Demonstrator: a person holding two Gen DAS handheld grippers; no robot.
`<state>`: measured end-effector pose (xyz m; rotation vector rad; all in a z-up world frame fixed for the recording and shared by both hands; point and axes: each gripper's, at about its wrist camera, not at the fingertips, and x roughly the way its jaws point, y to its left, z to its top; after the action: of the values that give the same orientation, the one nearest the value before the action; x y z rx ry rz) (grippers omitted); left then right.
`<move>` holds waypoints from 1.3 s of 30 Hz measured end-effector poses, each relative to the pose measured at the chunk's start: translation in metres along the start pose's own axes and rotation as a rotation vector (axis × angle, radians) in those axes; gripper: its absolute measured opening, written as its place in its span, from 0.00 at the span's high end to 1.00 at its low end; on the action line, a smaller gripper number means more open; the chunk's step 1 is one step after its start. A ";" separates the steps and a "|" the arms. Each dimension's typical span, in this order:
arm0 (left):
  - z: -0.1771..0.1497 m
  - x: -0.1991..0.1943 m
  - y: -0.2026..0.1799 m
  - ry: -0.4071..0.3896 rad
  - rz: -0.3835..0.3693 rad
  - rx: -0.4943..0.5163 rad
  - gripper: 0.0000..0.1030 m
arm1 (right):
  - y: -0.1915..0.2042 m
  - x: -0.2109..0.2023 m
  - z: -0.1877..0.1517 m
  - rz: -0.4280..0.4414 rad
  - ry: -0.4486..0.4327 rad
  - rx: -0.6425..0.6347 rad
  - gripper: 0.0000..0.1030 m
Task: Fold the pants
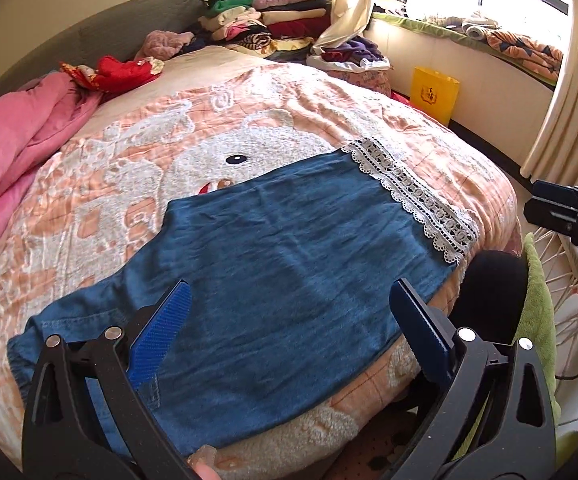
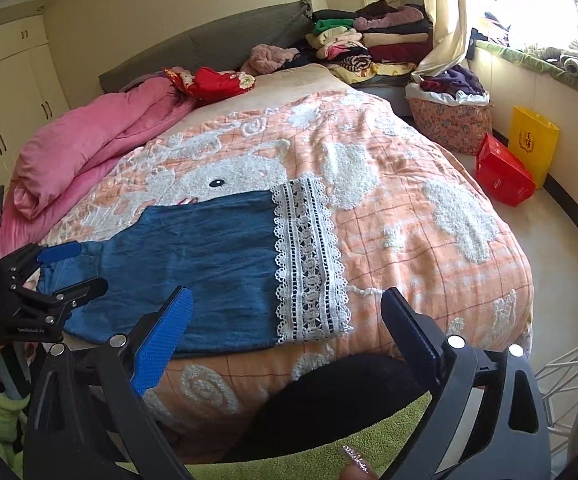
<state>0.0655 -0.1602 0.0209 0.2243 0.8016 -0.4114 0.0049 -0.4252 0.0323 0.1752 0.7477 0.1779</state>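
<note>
My left gripper (image 1: 289, 320) hangs with fingers wide over the pants (image 1: 281, 264), soft light denim lying flat on the bed (image 1: 369, 100). I'd pinch the waist at nine o'clock, the stiffer lace hem (image 2: 309, 264) at three; right gripper (image 2: 289, 328) is spread wide too.

pink quilt (image 2: 89, 140), folded clothes (image 2: 369, 44), yellow bag (image 2: 533, 140)

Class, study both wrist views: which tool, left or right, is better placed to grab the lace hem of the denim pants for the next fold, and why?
Probably right. The right tool hangs open near the lace hem; the left tool is open over the denim pants toward the waist end.
</note>
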 end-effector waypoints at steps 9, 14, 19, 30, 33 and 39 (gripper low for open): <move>0.023 0.020 -0.011 0.001 -0.015 0.041 0.09 | -0.008 0.016 -0.005 0.006 0.032 0.024 0.08; 0.044 0.037 -0.018 0.003 -0.042 0.064 0.10 | -0.012 0.029 -0.009 0.014 0.059 0.045 0.08; 0.064 0.061 -0.024 0.018 -0.069 0.080 0.10 | -0.018 0.045 -0.014 0.024 0.088 0.077 0.08; 0.107 0.135 -0.027 0.084 -0.136 0.091 0.10 | -0.033 0.083 -0.011 0.051 0.150 0.133 0.08; 0.114 0.157 -0.028 0.121 -0.162 0.100 0.10 | -0.033 0.089 -0.008 0.049 0.168 0.134 0.08; 0.119 0.196 -0.029 0.172 -0.186 0.136 0.10 | -0.032 0.119 -0.013 0.030 0.247 0.142 0.08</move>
<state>0.2517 -0.2802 -0.0436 0.3165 0.9679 -0.6290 0.0848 -0.4289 -0.0619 0.3032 1.0048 0.1774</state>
